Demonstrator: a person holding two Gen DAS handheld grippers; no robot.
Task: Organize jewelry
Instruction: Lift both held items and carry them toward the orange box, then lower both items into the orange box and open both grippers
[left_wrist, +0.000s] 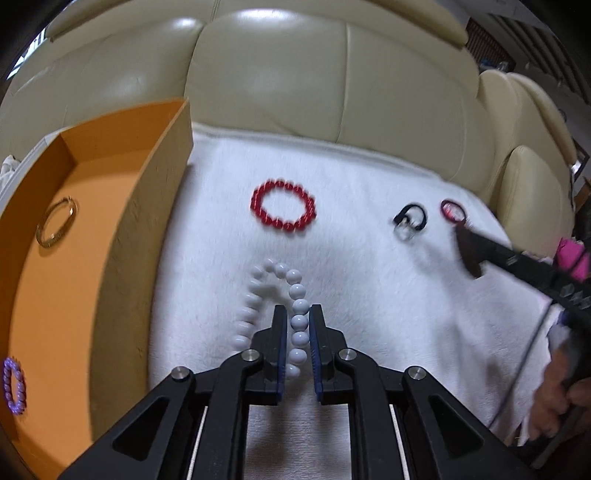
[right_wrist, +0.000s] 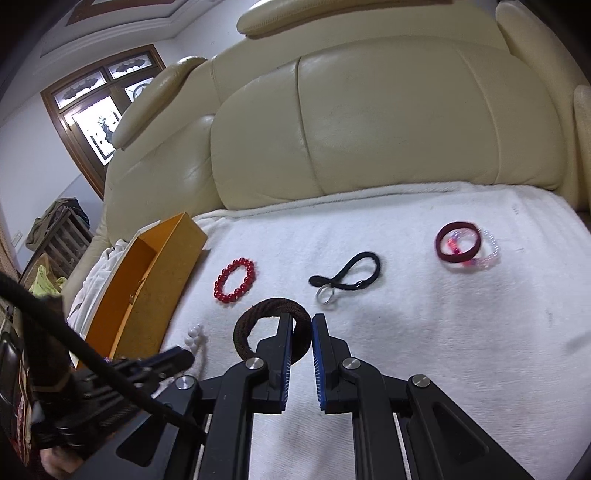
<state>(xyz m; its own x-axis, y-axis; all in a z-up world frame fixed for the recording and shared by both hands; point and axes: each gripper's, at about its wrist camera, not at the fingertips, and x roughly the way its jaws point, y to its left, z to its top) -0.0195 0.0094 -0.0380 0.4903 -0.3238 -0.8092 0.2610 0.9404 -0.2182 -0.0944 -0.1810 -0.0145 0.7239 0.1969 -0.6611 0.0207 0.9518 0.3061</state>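
Note:
My left gripper (left_wrist: 298, 314) is shut on a white bead bracelet (left_wrist: 264, 291), one strand pinched between its blue pads. My right gripper (right_wrist: 303, 324) is shut on a dark brown hair tie (right_wrist: 247, 326) that loops over its left finger. On the white towel (left_wrist: 369, 295) lie a red bead bracelet (left_wrist: 283, 209), a black hair tie with a clear ring (left_wrist: 409, 219) and a dark red band with a clear bead bracelet (right_wrist: 461, 243). The orange box (left_wrist: 74, 258) at the left holds a gold bangle (left_wrist: 57, 221) and a purple bead bracelet (left_wrist: 14, 386).
The towel covers the seat of a cream leather sofa (right_wrist: 369, 122). In the left wrist view the right gripper's finger (left_wrist: 471, 251) reaches in from the right. A window (right_wrist: 99, 110) and cluttered shelves (right_wrist: 55, 236) stand at the far left.

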